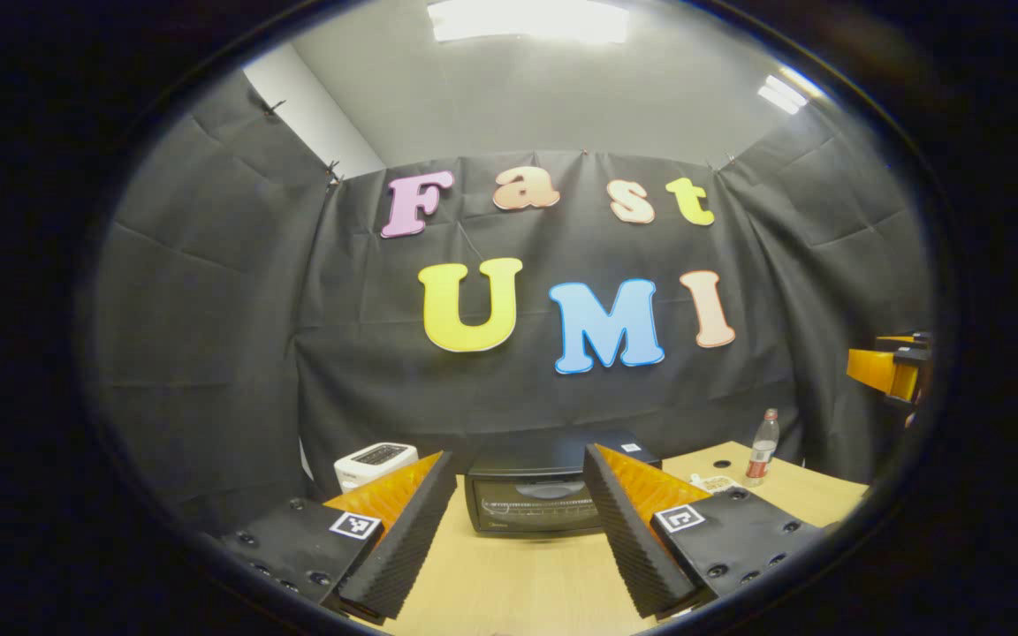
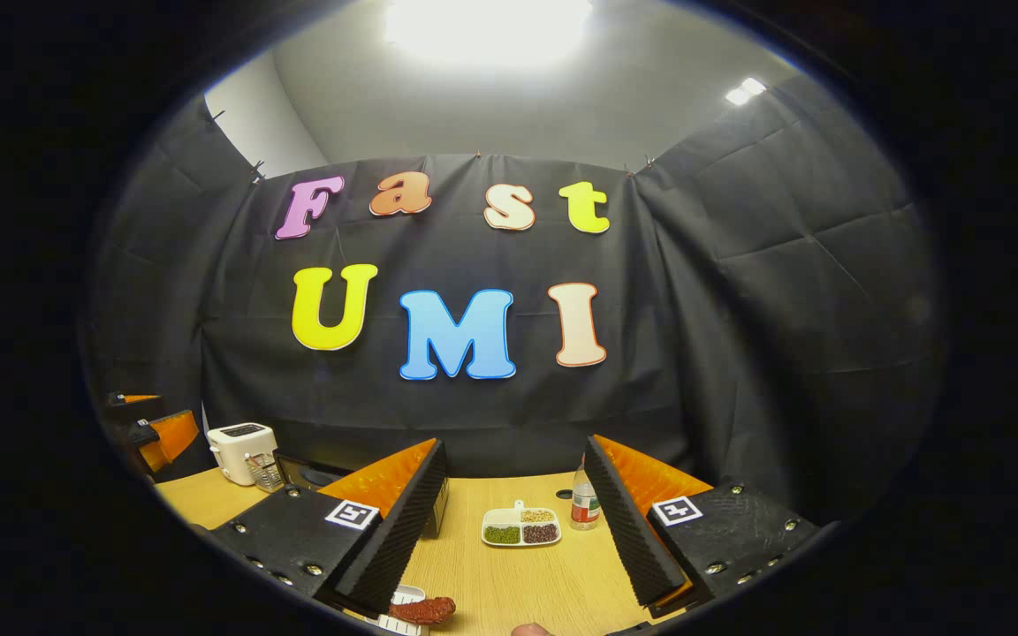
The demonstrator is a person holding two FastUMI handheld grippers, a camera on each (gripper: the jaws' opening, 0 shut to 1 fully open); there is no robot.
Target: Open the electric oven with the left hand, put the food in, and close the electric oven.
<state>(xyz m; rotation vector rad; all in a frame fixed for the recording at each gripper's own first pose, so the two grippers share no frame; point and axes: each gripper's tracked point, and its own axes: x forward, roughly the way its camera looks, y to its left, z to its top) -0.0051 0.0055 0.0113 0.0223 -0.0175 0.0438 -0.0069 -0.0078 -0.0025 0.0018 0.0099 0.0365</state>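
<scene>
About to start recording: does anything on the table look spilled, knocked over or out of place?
Nothing stands out. The electric oven sits closed, the bottle stands upright, and the divided dish holds its contents.

oven (image 1: 534,499) at the table's (image 1: 509,583) back, door shut
toaster (image 1: 375,461) left of it, bottle (image 1: 762,449) to the right; divided dish (image 2: 521,526) beside the bottle, sausage (image 2: 421,609) nearer.

A wooden table (image 2: 527,574) is carrying a black oven (image 1: 531,503) at the far side, a white toaster (image 1: 375,462) sitting left of it, a bottle (image 2: 585,503) and a divided tray (image 2: 521,527) lying right, and a reddish food piece (image 2: 421,609) lying near.
</scene>
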